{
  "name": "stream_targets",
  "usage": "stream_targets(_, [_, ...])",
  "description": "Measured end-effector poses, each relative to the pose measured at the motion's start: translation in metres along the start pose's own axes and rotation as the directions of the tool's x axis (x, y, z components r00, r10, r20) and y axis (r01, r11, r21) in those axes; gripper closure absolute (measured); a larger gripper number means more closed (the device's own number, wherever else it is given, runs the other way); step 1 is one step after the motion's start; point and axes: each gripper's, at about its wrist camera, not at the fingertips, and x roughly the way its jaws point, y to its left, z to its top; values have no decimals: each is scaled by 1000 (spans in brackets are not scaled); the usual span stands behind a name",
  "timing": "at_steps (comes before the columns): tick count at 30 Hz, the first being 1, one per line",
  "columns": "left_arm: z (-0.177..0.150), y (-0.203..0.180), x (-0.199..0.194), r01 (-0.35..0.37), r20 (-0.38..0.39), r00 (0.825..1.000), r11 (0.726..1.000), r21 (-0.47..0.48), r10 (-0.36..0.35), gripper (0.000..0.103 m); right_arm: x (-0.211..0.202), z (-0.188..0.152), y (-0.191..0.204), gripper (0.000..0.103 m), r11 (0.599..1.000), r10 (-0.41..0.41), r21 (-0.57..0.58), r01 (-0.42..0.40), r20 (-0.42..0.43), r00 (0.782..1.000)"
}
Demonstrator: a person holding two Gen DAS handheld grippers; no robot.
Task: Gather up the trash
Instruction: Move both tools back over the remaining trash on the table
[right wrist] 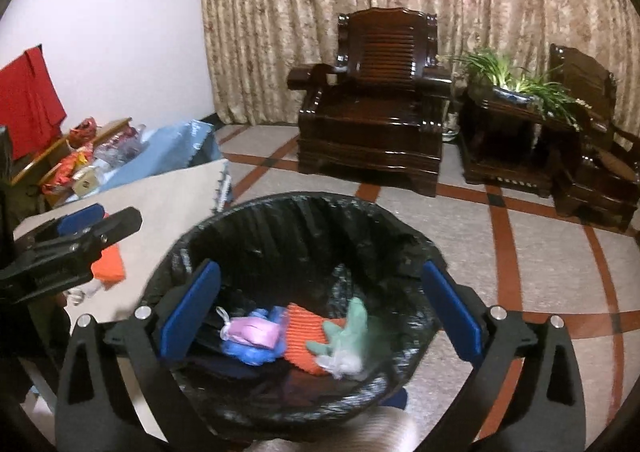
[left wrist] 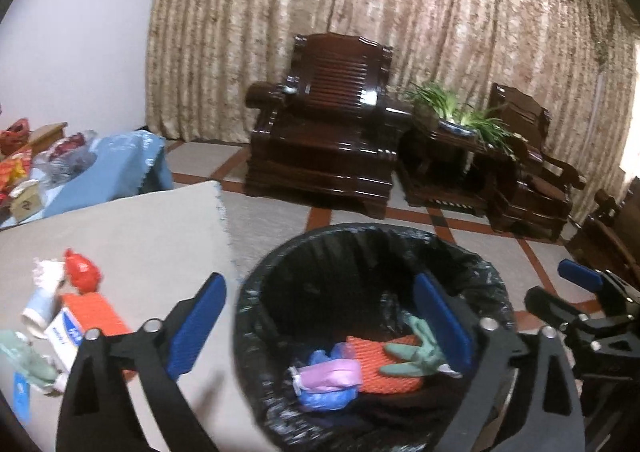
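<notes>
A trash bin with a black liner stands on the floor beside a low table. Inside lie an orange pad, a green glove, a pink wrapper and blue plastic. My left gripper is open and empty over the bin's left rim. My right gripper is open and empty above the bin. On the table lie a red bag, an orange pad, a paper cup, a small box and a green glove.
A dark wooden armchair and a side table with a plant stand by the curtain. A second table with a blue cloth holds bags and boxes at the left. The tiled floor lies to the right of the bin.
</notes>
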Motion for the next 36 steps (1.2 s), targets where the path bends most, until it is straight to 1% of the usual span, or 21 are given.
stream_targets(2, [-4,12,-11,-16,16,1000,1000,-11,16,6,-1,2,8,5,1000,9,-12,-9,2,1000])
stream_targets(6, [-14,32,-31,-74,26,997,997,-27,75,6,-2,4,27,5,999,36,-37,-36,3,999])
stream_targets(12, [-33,73,-61,-180,28,983,981,-67,182,6,4,6,60,5,993,98,-69,-98,-6,995])
stream_targets(17, [-45,111,-85,-269,28,961,957,-112,274,6,13,6,95,5,982,157,-103,-158,-19,987])
stream_targets(25, [-65,169,-115,-393,12,916,902,-177,401,6,25,9,155,5,950,246,-190,-248,-38,969])
stream_targets(28, [-73,187,-123,-430,1,899,882,-194,438,7,30,11,179,5,933,280,-224,-283,-43,959])
stream_targets(34, [-85,217,-129,-486,-28,871,849,-209,491,7,48,11,224,5,899,345,-257,-355,-84,935])
stream_targets(36, [-89,225,-130,-498,-37,864,840,-216,503,7,55,9,239,5,886,362,-272,-376,-101,927])
